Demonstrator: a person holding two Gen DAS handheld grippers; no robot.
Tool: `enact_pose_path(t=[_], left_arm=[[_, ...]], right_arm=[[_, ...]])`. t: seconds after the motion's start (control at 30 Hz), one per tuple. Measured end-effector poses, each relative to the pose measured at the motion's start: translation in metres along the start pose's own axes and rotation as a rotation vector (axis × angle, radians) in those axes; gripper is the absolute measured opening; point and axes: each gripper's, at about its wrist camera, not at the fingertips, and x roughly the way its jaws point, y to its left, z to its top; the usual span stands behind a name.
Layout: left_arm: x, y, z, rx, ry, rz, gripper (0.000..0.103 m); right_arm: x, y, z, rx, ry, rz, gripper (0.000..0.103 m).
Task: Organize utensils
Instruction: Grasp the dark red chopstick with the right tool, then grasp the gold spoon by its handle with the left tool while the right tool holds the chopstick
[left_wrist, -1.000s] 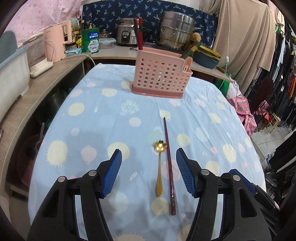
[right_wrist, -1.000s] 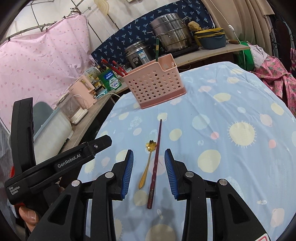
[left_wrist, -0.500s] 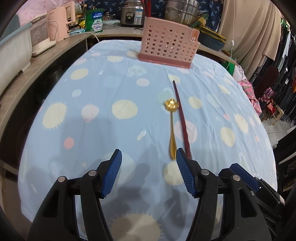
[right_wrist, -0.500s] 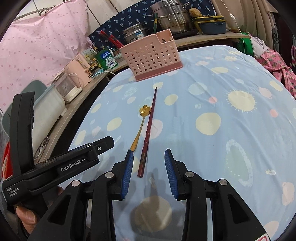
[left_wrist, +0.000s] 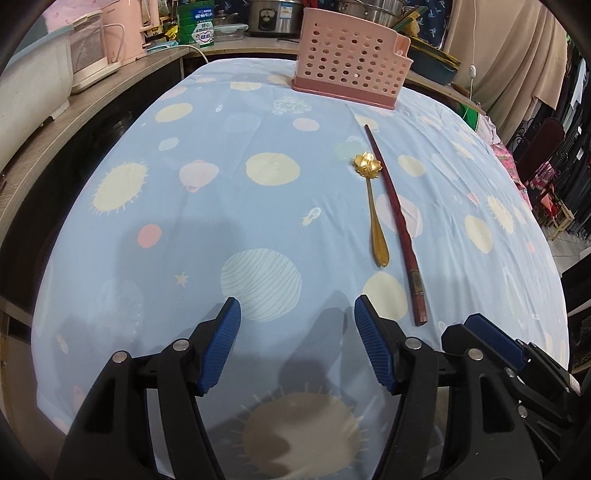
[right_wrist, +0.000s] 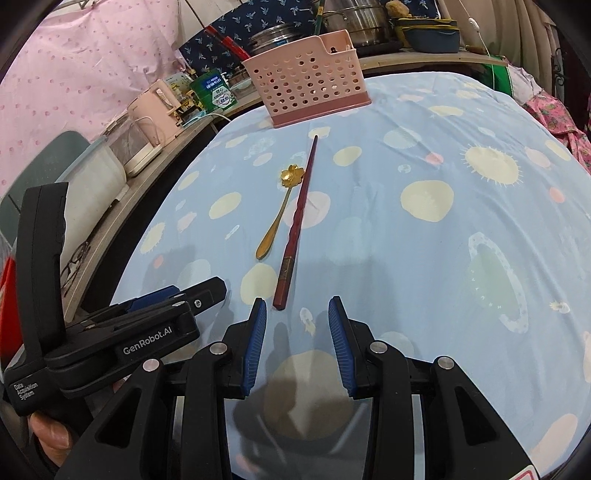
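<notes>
Dark-red chopstick (right_wrist: 295, 229) lies just ahead of right claw (right_wrist: 295, 332).

Spoon (left_wrist: 373, 214) and chopstick (left_wrist: 397, 221) lie side by side on the tablecloth (left_wrist: 184, 221), spoon left, chopstick just right of it, both pointing toward the utensil basket (left_wrist: 351, 70) at the far edge. My left gripper (left_wrist: 297, 343) sits left of both; my right gripper (right_wrist: 297, 339) just before the chopstick's near end.
</notes>
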Motion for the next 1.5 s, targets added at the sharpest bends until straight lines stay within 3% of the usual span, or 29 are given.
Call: enact_pose_path(t=[0.17, 0.53, 0.6, 0.67, 1.0, 1.1, 1.3, 1.5], left_arm=[[0.002, -0.002, -0.002, 0.012, 0.001, 0.01, 0.072], [0.003, 0.004, -0.001, 0.005, -0.009, 0.045, 0.075], [0.003, 0.009, -0.001, -0.008, -0.012, 0.07, 0.085], [0.004, 0.016, -0.001, -0.027, -0.01, 0.079, 0.088], [0.004, 0.028, 0.0, -0.044, -0.02, 0.112, 0.088], [0.005, 0.028, 0.0, -0.037, -0.019, 0.11, 0.091], [0.005, 0.024, 0.0, -0.031, -0.017, 0.106, 0.092], [0.004, 0.018, 0.003, -0.04, -0.017, 0.059, 0.092]], right_arm=[[0.004, 0.002, -0.002, -0.007, 0.011, -0.005, 0.035], [0.013, 0.006, 0.0, -0.026, 0.008, -0.041, 0.036], [0.016, 0.008, 0.003, -0.036, 0.003, -0.051, 0.036], [0.018, 0.009, 0.005, -0.042, -0.001, -0.06, 0.036], [0.032, 0.022, 0.012, -0.105, -0.02, -0.128, 0.037], [0.033, 0.024, 0.01, -0.128, -0.031, -0.16, 0.032], [0.029, 0.016, 0.008, -0.123, -0.048, -0.18, 0.008], [0.019, 0.002, 0.004, -0.075, -0.065, -0.165, 0.007]])
